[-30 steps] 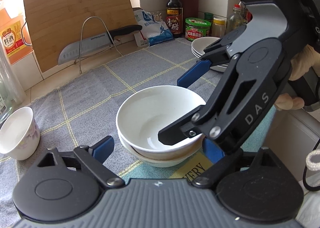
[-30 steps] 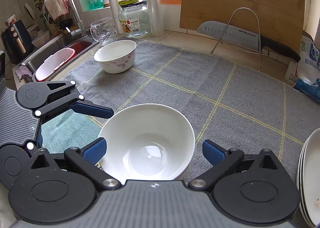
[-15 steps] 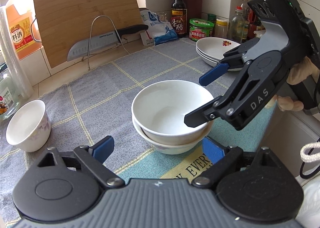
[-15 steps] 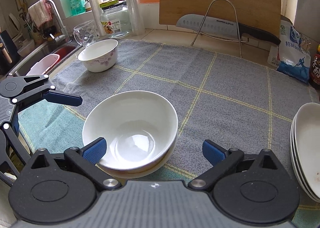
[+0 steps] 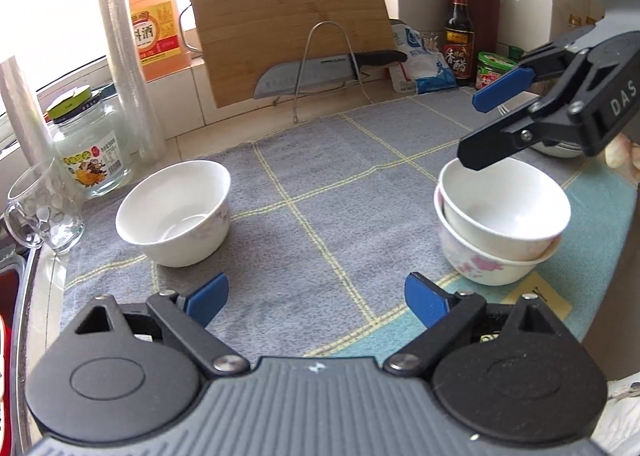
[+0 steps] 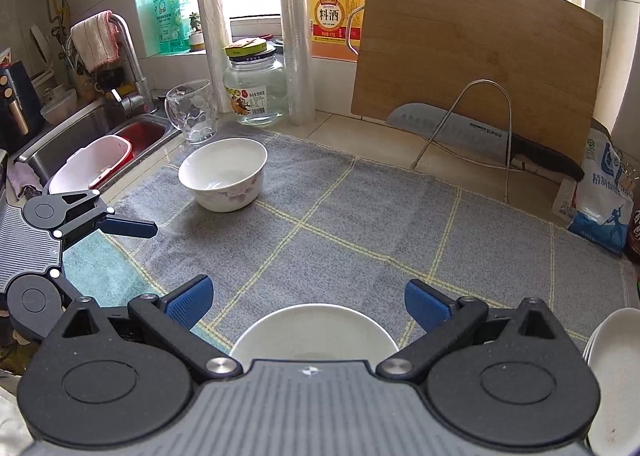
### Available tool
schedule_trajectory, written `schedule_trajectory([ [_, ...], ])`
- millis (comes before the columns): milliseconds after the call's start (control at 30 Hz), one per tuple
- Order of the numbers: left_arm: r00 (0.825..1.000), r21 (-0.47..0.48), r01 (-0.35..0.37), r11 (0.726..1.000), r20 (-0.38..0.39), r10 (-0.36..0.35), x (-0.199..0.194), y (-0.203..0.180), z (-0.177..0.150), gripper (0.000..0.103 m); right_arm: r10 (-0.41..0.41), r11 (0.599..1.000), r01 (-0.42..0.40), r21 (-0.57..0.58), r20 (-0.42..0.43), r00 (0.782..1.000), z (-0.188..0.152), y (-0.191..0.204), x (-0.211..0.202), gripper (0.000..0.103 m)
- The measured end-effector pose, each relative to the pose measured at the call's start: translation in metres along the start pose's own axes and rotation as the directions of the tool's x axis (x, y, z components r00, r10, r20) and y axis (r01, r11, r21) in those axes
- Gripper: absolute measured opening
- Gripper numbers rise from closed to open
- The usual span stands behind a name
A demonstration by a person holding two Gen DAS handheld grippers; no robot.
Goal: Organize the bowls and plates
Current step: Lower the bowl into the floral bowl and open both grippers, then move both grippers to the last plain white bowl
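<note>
Bowls, far left (image 5: 174,212) and near right (image 5: 500,228): white, pink floral print. Cloth (image 5: 320,184): grey, yellow grid lines. Gripper pads (image 5: 206,298): blue.

Tiled kitchen surface (image 6: 344,128) under a grey checked cloth (image 6: 360,240). On the cloth: single floral bowl (image 6: 224,172) toward the sink side, two nested bowls (image 5: 500,224) at the near edge, stacked plates (image 6: 612,368) far right. Behind, on bare tile: glass mug (image 6: 192,112), jar (image 6: 254,86), knife rack (image 6: 472,128).
</note>
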State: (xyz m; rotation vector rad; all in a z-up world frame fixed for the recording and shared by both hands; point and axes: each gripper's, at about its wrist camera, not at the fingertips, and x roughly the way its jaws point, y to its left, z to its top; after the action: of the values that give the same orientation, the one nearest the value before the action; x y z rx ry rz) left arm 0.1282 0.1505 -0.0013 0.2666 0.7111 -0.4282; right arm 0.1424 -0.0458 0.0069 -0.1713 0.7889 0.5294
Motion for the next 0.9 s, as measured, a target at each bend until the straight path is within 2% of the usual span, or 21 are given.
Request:
schedule_trajectory([
  [133,0.997,-0.049,-0.081,0.996,0.011,0.081,0.008,0.031,-0.001,0.095,0.020,0.999,-0.021,-0.034,-0.010,1.000,0.024,0.015,0.014,0.103],
  [300,0.990,-0.077,-0.138,0.987,0.019,0.140,0.019,0.056,-0.001,0.095,0.047,0.995,-0.050,-0.089,-0.029,0.998,0.052,0.032,0.034,0.103],
  [600,0.990,-0.101,-0.141,0.985,0.017,0.143,0.040,0.077,-0.001,0.095,0.089,0.985,-0.099,-0.141,-0.076,0.993,0.089,0.045,0.078,0.103],
  [900,0.990,-0.084,-0.136,0.987,0.020,0.138,0.059,0.088,0.004,0.095,0.147,0.972,-0.172,-0.163,-0.155,0.977,0.112,0.044,0.129,0.103],
])
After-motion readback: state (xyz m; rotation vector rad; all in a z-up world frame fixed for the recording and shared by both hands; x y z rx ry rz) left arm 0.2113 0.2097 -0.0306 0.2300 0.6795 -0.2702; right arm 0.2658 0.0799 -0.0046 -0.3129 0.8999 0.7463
